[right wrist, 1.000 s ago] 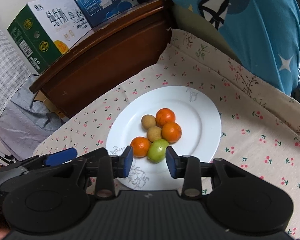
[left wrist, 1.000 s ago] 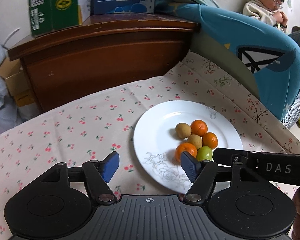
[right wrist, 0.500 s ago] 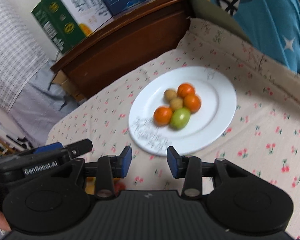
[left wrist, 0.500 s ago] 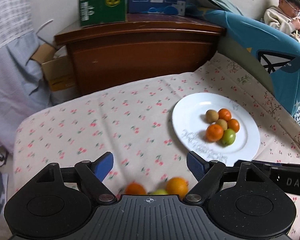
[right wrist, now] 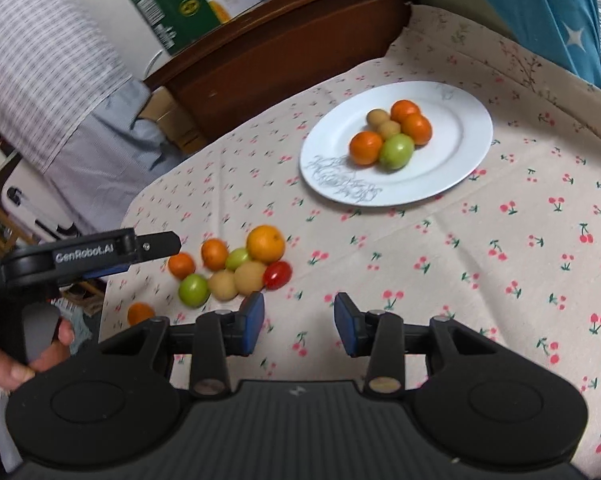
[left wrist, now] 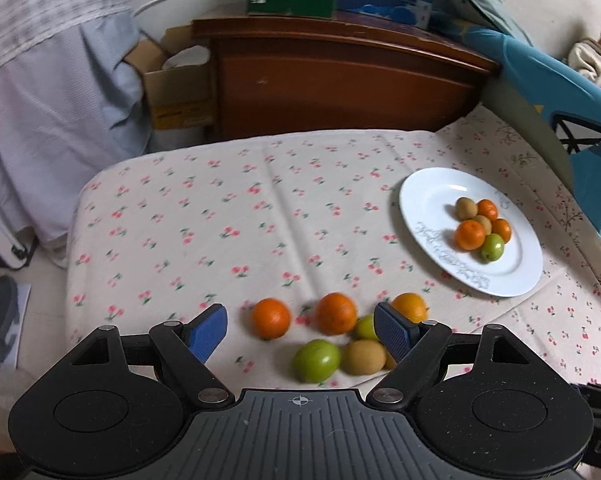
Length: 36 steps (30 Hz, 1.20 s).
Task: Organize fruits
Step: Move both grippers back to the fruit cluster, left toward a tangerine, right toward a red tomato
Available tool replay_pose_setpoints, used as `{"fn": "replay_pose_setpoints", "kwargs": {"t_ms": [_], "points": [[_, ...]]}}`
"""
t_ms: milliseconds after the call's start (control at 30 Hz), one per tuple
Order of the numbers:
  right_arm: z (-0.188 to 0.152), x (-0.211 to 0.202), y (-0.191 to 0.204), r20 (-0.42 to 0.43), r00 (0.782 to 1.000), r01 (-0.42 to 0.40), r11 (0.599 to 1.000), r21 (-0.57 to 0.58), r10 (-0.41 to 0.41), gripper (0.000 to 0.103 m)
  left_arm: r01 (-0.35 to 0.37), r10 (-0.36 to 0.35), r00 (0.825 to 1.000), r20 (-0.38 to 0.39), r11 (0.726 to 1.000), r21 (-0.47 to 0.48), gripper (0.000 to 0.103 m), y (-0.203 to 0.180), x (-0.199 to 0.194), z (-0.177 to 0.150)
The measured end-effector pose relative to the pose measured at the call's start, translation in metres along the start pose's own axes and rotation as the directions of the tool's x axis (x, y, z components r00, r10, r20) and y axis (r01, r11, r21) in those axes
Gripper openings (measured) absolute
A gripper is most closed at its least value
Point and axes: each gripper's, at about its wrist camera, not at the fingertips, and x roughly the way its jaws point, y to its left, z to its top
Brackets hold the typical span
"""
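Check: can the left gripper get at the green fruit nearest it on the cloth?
Probably yes. The left gripper is open, and the green fruit lies between its fingers with nothing over it. A tan fruit touches its right side and may crowd one finger.

Left gripper [left wrist: 300,330] jaws gape wide and empty; right gripper [right wrist: 299,322] jaws parted, empty.
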Motion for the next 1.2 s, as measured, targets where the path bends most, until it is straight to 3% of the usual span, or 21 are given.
{"fn": "replay_pose_setpoints", "kwargs": {"t_ms": [300, 1200], "points": [[-0.014, -0.001, 0.009, -0.023, 1.0, -0.012, 0.999, -0.041, 0.011, 0.04, -0.049, 0.049, 0.999, -0.008, 0.999, -0.006, 0.082, 0.02, -0.006, -0.01], [-0.021, 0.034, 0.032, -0.059, 0.998, -0.022, 0.993, -0.117, 0.016, 0.04, -0.058, 0.06, 0.996, -0.061, 0.998, 0.035, 0.079, 0.061, -0.011, -0.039]]}}
